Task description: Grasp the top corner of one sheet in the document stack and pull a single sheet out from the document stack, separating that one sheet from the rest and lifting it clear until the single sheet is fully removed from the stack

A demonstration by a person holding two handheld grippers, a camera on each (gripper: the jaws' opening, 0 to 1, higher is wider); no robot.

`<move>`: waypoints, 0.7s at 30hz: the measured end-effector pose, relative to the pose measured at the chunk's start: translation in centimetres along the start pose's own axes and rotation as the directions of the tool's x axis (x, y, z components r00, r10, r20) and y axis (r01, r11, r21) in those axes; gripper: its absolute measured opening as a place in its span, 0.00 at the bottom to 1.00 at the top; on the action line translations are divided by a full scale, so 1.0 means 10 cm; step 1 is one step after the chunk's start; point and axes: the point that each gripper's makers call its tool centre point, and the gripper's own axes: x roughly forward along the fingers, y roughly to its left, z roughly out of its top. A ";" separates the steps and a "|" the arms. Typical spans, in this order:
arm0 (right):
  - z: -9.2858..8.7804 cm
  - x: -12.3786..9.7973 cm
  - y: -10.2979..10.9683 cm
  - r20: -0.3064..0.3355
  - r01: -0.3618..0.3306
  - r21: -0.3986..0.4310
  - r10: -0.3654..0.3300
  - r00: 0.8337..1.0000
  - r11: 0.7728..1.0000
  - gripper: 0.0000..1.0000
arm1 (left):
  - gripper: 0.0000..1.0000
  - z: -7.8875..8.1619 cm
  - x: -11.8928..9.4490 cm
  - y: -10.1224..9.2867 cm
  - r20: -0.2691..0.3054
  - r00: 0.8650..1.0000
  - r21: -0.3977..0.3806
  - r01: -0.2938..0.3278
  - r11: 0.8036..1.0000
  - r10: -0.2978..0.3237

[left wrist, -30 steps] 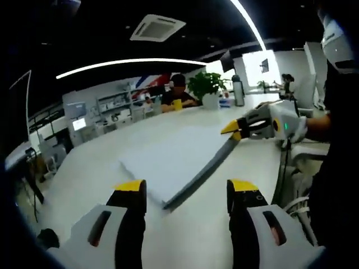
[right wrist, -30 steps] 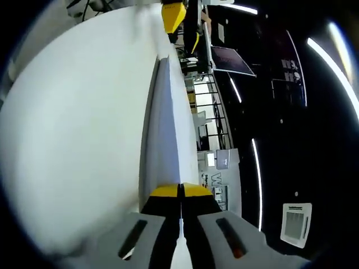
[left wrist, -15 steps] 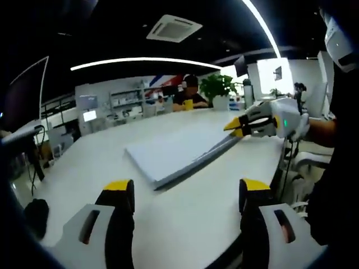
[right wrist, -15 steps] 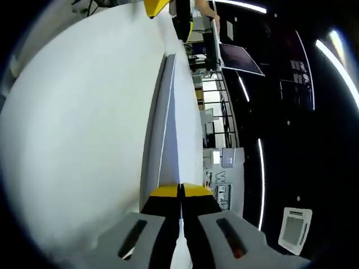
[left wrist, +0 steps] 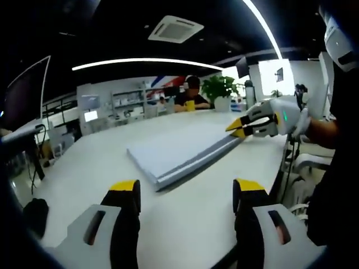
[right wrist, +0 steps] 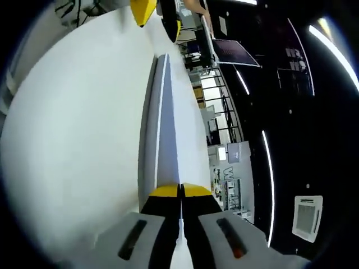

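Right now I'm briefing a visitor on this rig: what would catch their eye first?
Probably the document stack on the white table, one corner pinched in the right tongs, whose yellow tips are shut on a sheet. Nearer, the left tongs stand open above the table, short of the stack. Behind, a person sits beside a potted plant.

white gripper, yellow tips, dark sleeve

matt paper stack on smooth glossy table.
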 end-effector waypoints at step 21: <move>0.17 -0.26 -0.74 0.363 -0.305 0.828 -0.035 0.931 0.469 0.01 | 0.62 0.00 -0.19 0.20 0.032 0.999 -0.082 -0.034 0.996 0.037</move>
